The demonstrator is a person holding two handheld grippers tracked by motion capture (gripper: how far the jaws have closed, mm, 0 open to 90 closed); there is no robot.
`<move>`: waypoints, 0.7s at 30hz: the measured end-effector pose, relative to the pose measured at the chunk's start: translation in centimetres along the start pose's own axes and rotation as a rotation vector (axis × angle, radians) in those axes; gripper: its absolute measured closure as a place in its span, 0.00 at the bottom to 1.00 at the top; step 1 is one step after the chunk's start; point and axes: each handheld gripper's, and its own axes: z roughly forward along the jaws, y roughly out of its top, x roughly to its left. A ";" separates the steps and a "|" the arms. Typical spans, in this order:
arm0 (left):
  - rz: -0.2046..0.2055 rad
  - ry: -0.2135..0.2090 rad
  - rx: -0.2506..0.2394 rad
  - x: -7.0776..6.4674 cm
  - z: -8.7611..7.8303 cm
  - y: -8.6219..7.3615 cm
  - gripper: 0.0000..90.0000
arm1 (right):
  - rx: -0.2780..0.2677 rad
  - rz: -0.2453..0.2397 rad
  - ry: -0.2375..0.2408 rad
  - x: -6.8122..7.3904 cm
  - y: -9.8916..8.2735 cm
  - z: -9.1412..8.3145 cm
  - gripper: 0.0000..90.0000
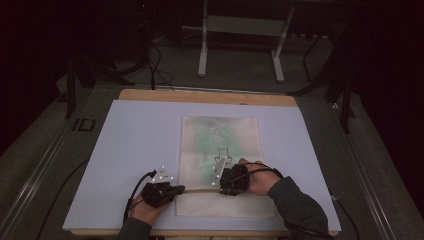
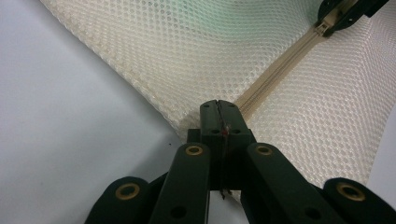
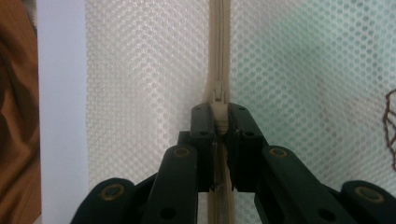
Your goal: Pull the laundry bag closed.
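Observation:
A cream mesh bag [image 1: 220, 135] lies flat on the pale board [image 1: 135, 145], with something greenish showing through it. Its zipper [image 1: 202, 190] runs across the bag near the front. My left gripper [image 1: 182, 189] is shut on the bag's left edge at the zipper's end [image 2: 218, 105]. My right gripper [image 1: 221, 188] points left along the zipper and is shut on the zipper pull [image 3: 218, 114], just behind the slider [image 3: 218, 91]. The left gripper view also has the right gripper [image 2: 336, 16] far up the zipper [image 2: 275, 74].
The board rests on a wooden table [image 1: 210, 96], whose edge shows beyond it. A white metal frame [image 1: 202, 55] and cables stand on the dark floor behind. Bare board [image 2: 70, 130] lies left of the bag.

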 end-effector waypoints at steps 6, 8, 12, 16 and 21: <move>-0.005 -0.001 0.000 0.0 0.0 0.0 0.99 | -0.003 0.019 -0.001 0.0 -0.7 -0.4 0.91; -0.006 -0.001 -0.001 0.0 0.0 0.0 0.99 | -0.009 0.015 -0.002 -0.1 -0.8 -0.4 0.91; -0.004 -0.001 -0.001 0.0 0.0 0.0 0.99 | -0.007 0.017 -0.002 0.0 -0.9 -0.4 0.91; -0.006 -0.001 -0.001 0.0 0.0 0.0 0.99 | -0.007 0.017 0.000 -0.1 -0.9 -0.4 0.91; -0.008 -0.004 -0.003 0.0 0.0 0.0 0.99 | 0.007 0.029 -0.002 -0.1 -1.3 -0.5 0.91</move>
